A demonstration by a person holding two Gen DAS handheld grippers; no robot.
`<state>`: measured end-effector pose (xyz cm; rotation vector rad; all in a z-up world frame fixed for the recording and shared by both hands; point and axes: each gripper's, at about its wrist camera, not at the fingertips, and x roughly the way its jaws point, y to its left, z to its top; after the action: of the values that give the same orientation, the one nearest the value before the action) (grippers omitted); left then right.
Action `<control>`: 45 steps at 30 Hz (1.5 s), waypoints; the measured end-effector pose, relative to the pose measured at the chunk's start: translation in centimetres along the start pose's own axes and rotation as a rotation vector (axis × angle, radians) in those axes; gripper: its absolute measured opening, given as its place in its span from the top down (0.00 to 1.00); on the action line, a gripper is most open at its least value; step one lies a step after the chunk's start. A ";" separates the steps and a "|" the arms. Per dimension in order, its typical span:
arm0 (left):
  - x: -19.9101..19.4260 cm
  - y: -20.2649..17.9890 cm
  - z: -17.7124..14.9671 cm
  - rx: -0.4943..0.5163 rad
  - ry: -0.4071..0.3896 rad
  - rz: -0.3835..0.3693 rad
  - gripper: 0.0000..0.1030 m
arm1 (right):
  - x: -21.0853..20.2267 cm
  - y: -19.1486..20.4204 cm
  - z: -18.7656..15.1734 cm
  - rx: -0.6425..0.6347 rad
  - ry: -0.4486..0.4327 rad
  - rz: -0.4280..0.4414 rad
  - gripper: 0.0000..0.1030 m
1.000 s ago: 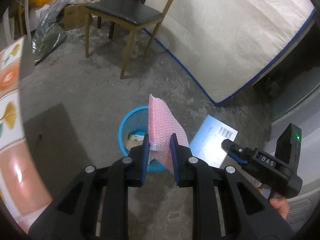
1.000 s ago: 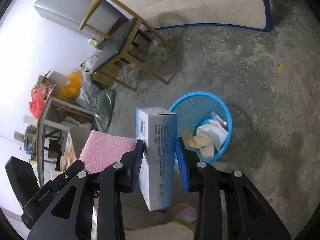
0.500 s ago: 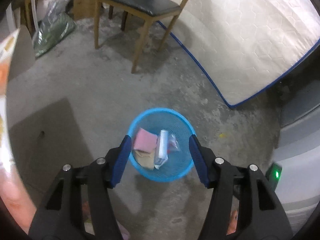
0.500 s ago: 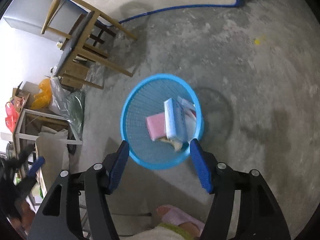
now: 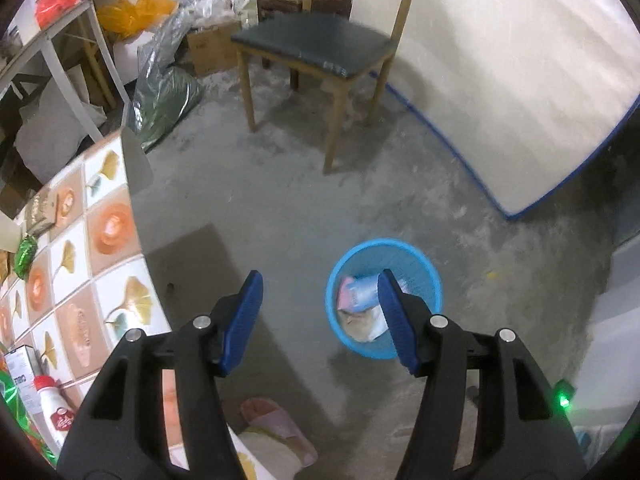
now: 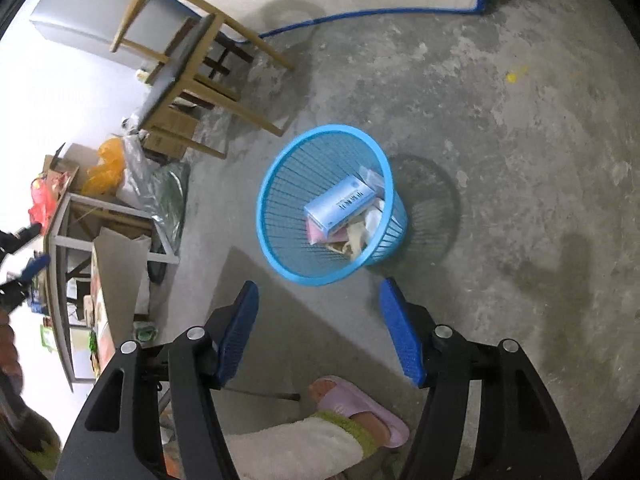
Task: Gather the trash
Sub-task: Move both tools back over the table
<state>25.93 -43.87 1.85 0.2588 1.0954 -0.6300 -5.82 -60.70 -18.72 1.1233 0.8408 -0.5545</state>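
- Lying inside the blue mesh basket (image 6: 280,248), a pale blue box (image 6: 342,202) rests on top of a pink foam sheet (image 6: 316,236) and crumpled paper (image 6: 356,240).
- Left gripper (image 5: 320,320) stands wide apart, nothing between its blue pads; the basket (image 5: 432,280) sits on the concrete floor (image 5: 280,208) below, partly behind the right-hand finger.
- Right gripper (image 6: 320,332) is likewise spread and empty, with the basket just beyond its fingertips, clear of them.
- A wooden chair (image 5: 316,48) stands well beyond the basket.
- A pink slipper (image 6: 360,404) shows beneath the right gripper.
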 end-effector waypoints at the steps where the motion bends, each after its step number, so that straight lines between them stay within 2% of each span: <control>1: -1.0 -0.2 0.0 0.007 -0.018 -0.008 0.45 | -0.4 0.4 -0.2 -0.012 -0.012 0.008 0.40; 6: -3.3 -2.0 -0.9 0.041 -0.014 -0.050 0.45 | -1.6 1.8 -1.2 -0.036 -0.029 0.060 0.40; 11: -4.8 -3.5 -2.1 0.100 -0.012 -0.109 0.45 | -1.3 3.0 -2.2 -0.088 -0.010 0.035 0.40; 13: -5.4 -3.5 -2.4 0.106 -0.020 -0.109 0.45 | -1.3 3.4 -2.4 -0.099 -0.012 0.035 0.40; 20: -9.3 -0.6 -2.4 0.054 -0.079 -0.045 0.45 | -1.4 5.5 -3.9 -0.137 -0.004 0.070 0.40; 22: -10.5 0.7 -2.8 0.013 -0.090 -0.053 0.45 | -1.9 6.0 -4.4 -0.154 -0.002 0.069 0.40; 25: -11.5 2.8 -3.7 -0.040 -0.065 -0.079 0.45 | -3.0 6.5 -4.8 -0.161 -0.023 0.073 0.40; 27: -12.7 4.7 -4.7 -0.063 -0.084 -0.115 0.45 | -3.6 6.9 -5.2 -0.161 -0.036 0.075 0.40; 31: -15.4 10.4 -8.4 -0.092 -0.117 -0.149 0.45 | -5.0 8.8 -7.0 -0.212 -0.046 0.112 0.40; 34: -18.0 16.4 -12.1 -0.159 -0.154 -0.161 0.44 | -4.9 11.4 -8.7 -0.283 0.002 0.123 0.40; 36: -20.1 21.1 -15.4 -0.225 -0.214 -0.132 0.40 | -4.6 13.3 -9.9 -0.327 0.037 0.138 0.40; 39: -22.6 27.5 -21.1 -0.316 -0.291 -0.040 0.38 | -4.2 17.5 -12.3 -0.425 0.097 0.167 0.40; 43: -24.1 32.4 -28.6 -0.448 -0.343 0.011 0.35 | -3.8 23.6 -15.8 -0.567 0.159 0.235 0.33; 45: -24.4 33.6 -31.6 -0.475 -0.365 0.015 0.34 | -3.6 26.1 -17.3 -0.628 0.185 0.263 0.30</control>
<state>14.82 6.99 5.69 -0.2516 0.8567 -0.3676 6.59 -35.35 -4.71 0.6900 0.9222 0.0456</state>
